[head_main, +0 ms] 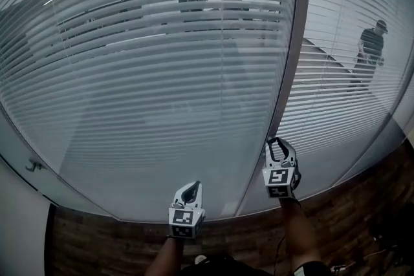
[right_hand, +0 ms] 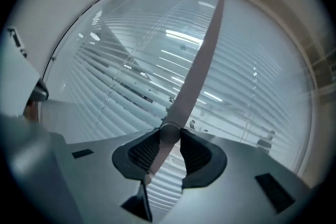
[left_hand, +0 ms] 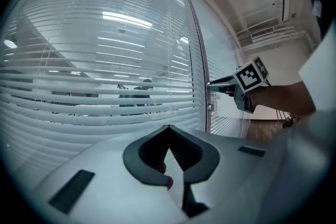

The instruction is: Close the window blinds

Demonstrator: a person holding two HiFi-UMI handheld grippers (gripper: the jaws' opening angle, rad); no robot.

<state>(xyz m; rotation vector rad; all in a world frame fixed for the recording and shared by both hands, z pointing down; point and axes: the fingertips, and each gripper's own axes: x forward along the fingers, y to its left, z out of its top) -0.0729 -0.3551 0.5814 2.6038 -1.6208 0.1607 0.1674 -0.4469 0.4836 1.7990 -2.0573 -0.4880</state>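
The right gripper (right_hand: pixel 169 130) pinches a round knob (right_hand: pixel 169 137) on the window frame (right_hand: pixel 202 55), while the left gripper (left_hand: pixel 168 127) is closed on nothing near the blinds (left_hand: pixel 94 86).

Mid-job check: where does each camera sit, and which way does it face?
Head view: on the head, facing forward-down at white slatted blinds; left gripper, right gripper, forearms show.
Left gripper view: along its shut jaws toward the blinds; right gripper shows.
Right gripper view: up the grey vertical post, jaws on its round grey knob.
All share the post.

The right claw (right_hand: pixel 169 132) grips a round knob (right_hand: pixel 169 136) on the grey window post (right_hand: pixel 202 60)
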